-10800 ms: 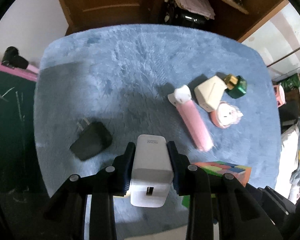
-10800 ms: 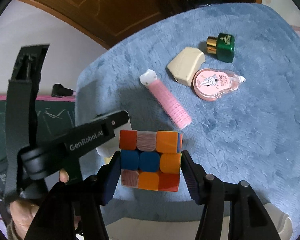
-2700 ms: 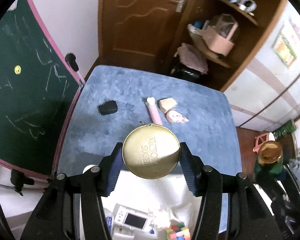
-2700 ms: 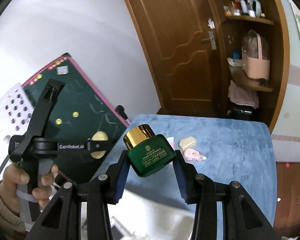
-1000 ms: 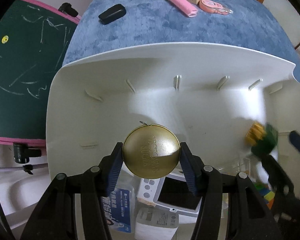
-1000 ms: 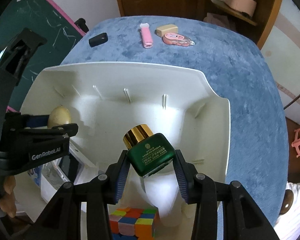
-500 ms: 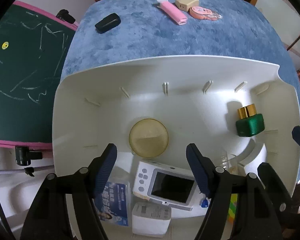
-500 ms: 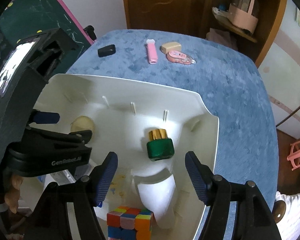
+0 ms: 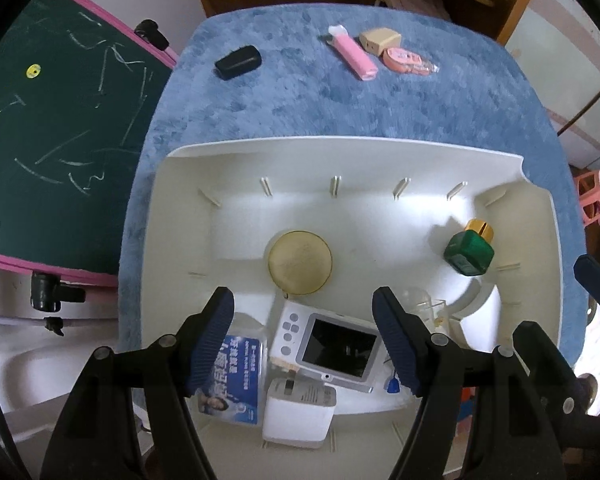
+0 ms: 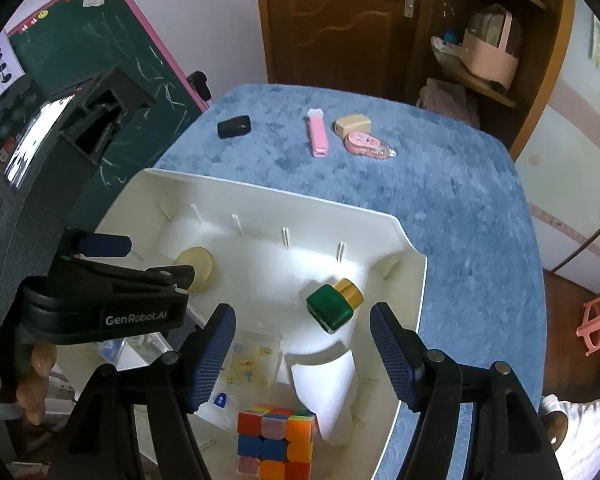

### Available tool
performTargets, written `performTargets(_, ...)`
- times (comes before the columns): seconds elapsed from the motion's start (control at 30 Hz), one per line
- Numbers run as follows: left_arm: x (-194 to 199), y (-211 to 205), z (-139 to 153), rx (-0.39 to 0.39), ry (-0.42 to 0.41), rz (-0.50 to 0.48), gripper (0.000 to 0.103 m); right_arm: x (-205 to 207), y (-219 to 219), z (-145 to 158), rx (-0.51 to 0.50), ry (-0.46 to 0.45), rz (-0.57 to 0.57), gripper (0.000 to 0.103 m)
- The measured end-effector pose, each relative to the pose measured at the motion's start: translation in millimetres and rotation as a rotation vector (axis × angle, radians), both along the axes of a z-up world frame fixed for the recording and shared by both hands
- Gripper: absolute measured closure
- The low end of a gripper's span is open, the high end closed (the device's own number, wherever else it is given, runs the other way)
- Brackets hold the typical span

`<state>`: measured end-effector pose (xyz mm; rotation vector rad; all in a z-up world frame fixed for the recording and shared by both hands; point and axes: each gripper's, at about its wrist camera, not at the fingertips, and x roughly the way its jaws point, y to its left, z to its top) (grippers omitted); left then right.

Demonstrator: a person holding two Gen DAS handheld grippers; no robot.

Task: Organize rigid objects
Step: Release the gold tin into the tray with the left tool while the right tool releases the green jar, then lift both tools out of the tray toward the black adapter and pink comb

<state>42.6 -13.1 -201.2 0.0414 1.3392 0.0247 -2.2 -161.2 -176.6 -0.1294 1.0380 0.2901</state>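
Both tin (image 9: 300,262) and bottle (image 10: 334,306) now lie in the bin (image 9: 340,148), jaws opened wide, empty. Drop step done; next, reach at 12 o'clock for the charger (image 9: 238,62) on the table (image 9: 300,96).

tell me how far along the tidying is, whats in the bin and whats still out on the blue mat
Done: the gold tin, green bottle, colour cube and white charger lie in the white bin. In hand: nothing; the left gripper and right gripper are open and empty above the bin. Left on the mat: black adapter, pink stick, beige plug and pink tape dispenser.
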Motion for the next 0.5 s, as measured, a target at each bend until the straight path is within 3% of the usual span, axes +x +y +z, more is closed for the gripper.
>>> performTargets(0.5, -9.6, 21.0, 75.9, -0.063, -0.156, 0.039, 0.028, -5.9, -12.6, 45.4, 0.097, -0.059, -0.004, 0.032)
